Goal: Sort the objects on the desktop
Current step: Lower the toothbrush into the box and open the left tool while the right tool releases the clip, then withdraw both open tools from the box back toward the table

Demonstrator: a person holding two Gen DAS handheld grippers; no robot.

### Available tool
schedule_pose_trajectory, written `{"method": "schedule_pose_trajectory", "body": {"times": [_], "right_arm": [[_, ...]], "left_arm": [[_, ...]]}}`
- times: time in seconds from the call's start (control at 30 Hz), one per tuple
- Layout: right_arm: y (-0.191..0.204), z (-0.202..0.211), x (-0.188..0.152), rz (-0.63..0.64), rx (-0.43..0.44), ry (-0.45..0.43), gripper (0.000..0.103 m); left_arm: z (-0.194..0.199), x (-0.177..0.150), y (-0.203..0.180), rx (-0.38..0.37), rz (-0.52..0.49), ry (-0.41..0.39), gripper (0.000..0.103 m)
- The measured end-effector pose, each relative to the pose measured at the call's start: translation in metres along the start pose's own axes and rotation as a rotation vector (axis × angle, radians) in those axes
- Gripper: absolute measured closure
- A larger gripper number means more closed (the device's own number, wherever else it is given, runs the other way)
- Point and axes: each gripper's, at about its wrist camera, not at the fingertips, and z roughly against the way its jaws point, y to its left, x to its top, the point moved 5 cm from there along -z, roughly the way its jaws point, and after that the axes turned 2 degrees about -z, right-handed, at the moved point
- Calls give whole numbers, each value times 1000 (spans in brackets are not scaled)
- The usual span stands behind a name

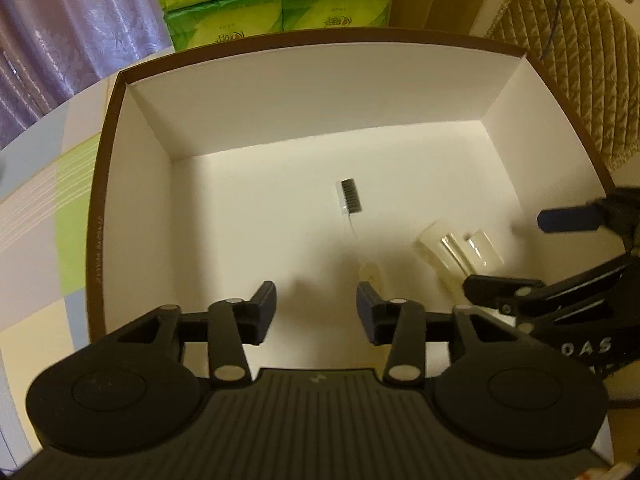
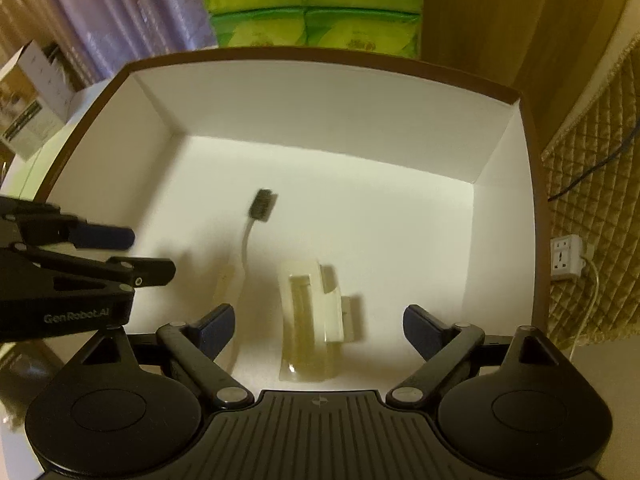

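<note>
Box (image 2: 528, 208), white inside w/ brown rim, is filling both views, green tissue packs (image 2: 316, 4) stacking up behind it. On its floor a clear holder (image 2: 310, 312) is lying just right of a toothbrush (image 2: 248, 240), bristles pointing to the far wall, long axes both running away from the cams. Right gripper (image 2: 318, 330) is hovering w/ jaws spread wide & empty, holder dead ahead between them. Left gripper (image 1: 316, 312) is hanging open too, empty, toothbrush ahead. Right looks nearer the holder.
</note>
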Motion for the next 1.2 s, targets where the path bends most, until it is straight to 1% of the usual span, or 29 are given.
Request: {"method": "schedule_pose_trajectory", "body": {"times": [0.03,0.07,0.13,0.37,0.43,0.67,0.9,1.2], "right_arm": [[0,2,-1,7,5,4,11],[1,5,-2,16,8,8,10],[1,11,-4,36,8,8,7],[6,31,-6,56,7,-28,3],[7,36,-8,67,6,-32,2],[9,58,-14,82,-7,-69,2],[10,85,-23,79,-26,-120,2],[12,121,-41,69,-11,-175,2]], "left_arm": [[2,-1,0,3,-11,1,55],[3,-3,0,11,-19,1,53],[8,-7,0,20,-35,-3,45],[28,-12,1,16,-35,-31,34],[34,-14,0,19,-40,-35,28],[56,-18,-2,26,-31,-56,25],[87,-28,-11,39,-38,-98,22],[124,-49,-22,60,-33,-145,18]]}}
